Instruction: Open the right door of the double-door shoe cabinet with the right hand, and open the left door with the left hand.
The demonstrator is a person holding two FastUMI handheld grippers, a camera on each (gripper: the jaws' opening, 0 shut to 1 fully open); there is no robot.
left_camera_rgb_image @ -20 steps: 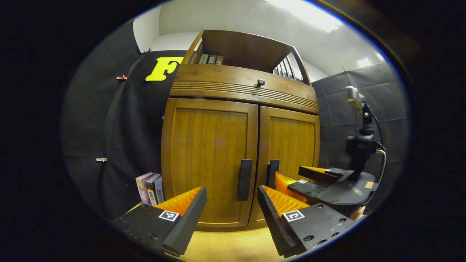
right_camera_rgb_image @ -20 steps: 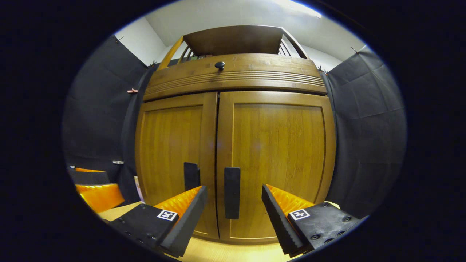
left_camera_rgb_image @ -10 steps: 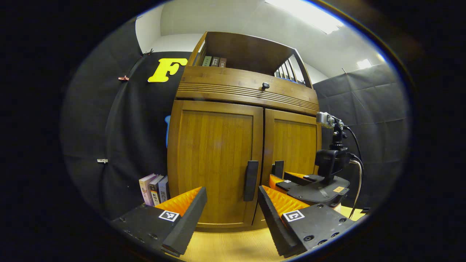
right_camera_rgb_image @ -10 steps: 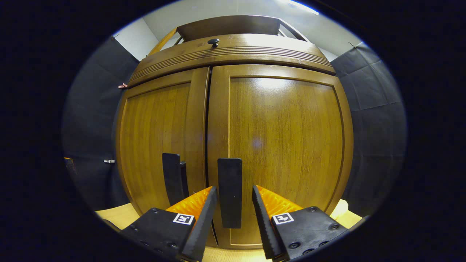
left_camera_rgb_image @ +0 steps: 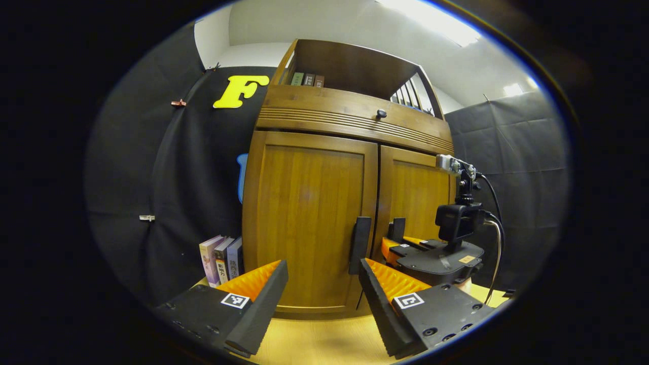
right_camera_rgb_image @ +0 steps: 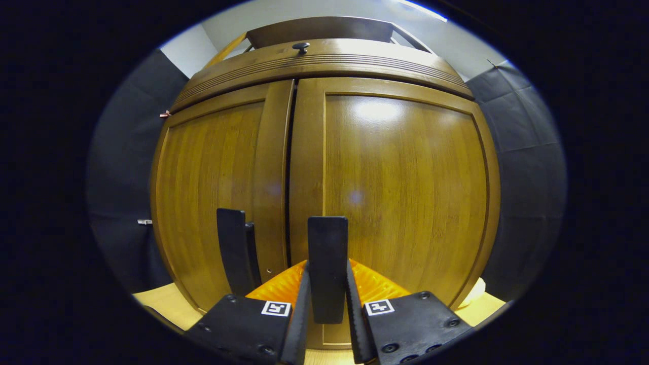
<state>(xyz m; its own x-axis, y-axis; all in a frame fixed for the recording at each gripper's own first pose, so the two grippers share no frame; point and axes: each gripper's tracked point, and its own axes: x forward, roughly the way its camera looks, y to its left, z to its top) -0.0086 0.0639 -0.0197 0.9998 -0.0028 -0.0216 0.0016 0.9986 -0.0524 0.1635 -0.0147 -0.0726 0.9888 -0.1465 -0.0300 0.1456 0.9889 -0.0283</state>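
cabinet (right_camera_rgb_image: 385, 167) stands shut on the wooden worktop (left_camera_rgb_image: 324, 342), both doors flush, thin dark seam between them. right gripper (right_camera_rgb_image: 328, 299) is at the right door handle (right_camera_rgb_image: 328, 268), fingers (right_camera_rgb_image: 299, 309) closed in on either side of the dark vertical bar and pinching it. right door (right_camera_rgb_image: 405, 192) sits right of the seam, left door (right_camera_rgb_image: 213, 177) left of it, with the left door handle (right_camera_rgb_image: 234, 253) just beside the seam. in the left gripper view the left gripper (left_camera_rgb_image: 322, 299) hangs in front of the cabinet, fingers (left_camera_rgb_image: 261, 299) spread wide, nothing between them, apart from the left door handle (left_camera_rgb_image: 359, 245). right gripper (left_camera_rgb_image: 405, 248) also seen there, at the right door handle (left_camera_rgb_image: 398, 229). books (left_camera_rgb_image: 222, 258) stand upright on the worktop left of the cabinet, against the booth wall. small dark knob (left_camera_rgb_image: 381, 113) on the drawer front above the doors.
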